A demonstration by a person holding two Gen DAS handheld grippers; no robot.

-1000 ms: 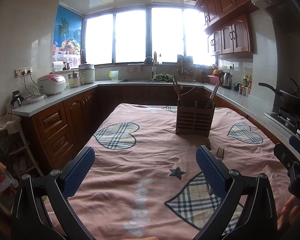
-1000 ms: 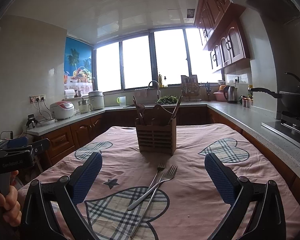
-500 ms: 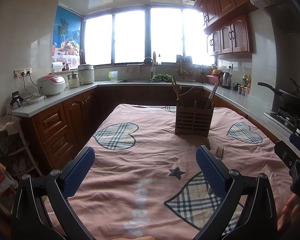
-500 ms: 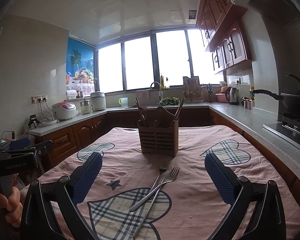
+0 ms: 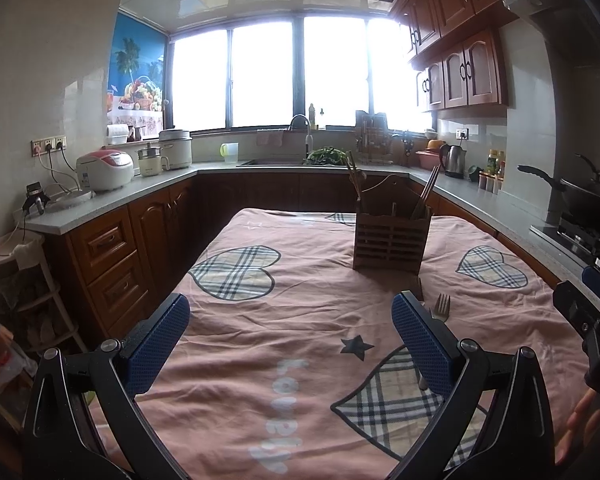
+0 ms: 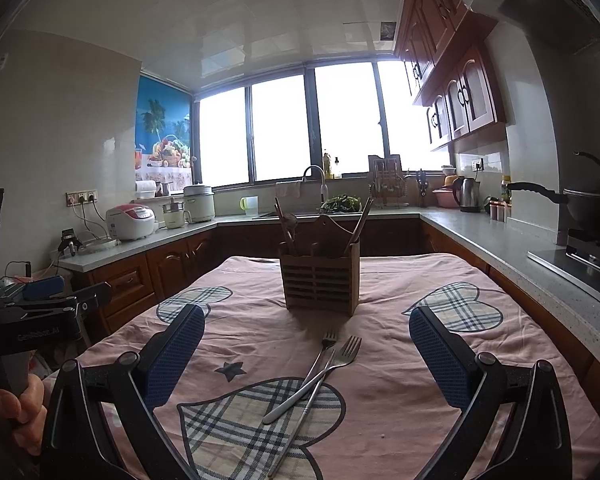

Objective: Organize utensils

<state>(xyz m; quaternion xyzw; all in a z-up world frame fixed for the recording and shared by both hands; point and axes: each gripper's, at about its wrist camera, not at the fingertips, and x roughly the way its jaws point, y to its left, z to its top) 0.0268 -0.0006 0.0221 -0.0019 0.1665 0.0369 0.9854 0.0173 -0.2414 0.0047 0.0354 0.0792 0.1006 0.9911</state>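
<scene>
Forks (image 6: 318, 376), two of them, lie crossed on the pink cloth (image 6: 380, 412), tines toward the wooden caddy (image 6: 320, 284), handles over a plaid heart. They sit just short of the caddy, apart from it, and nothing is touching them yet.

Right gripper (image 6: 306, 352) hangs above them with its blue pads spread wide, the forks framed squarely in the gap. Over the last second that frame has shifted: the forks and caddy have slid a touch rightward and lower in its view, so the gripper looks to have tipped up and edged left a little, lining itself on the pair. No descent to speak of, though. My read is that this is the aiming step, and the grab has not begun.

Left gripper (image 5: 290, 336) is also spread wide, holding nothing, parked over bare cloth to the left. One fork's tines peek past its right pad. Its view has hardly budged in that second, so it seems to be waiting.

Caddy stands upright mid-table, chopsticks (image 6: 359, 224) and dark wooden handles already leaning out of its slots. So part of the sorting looks done and these forks are what is left on the cloth.

Crossed as they are, the upper fork should come away first; pinching low at the crossing could drag both, and the cloth is wrinkled enough to snag a pad.
</scene>
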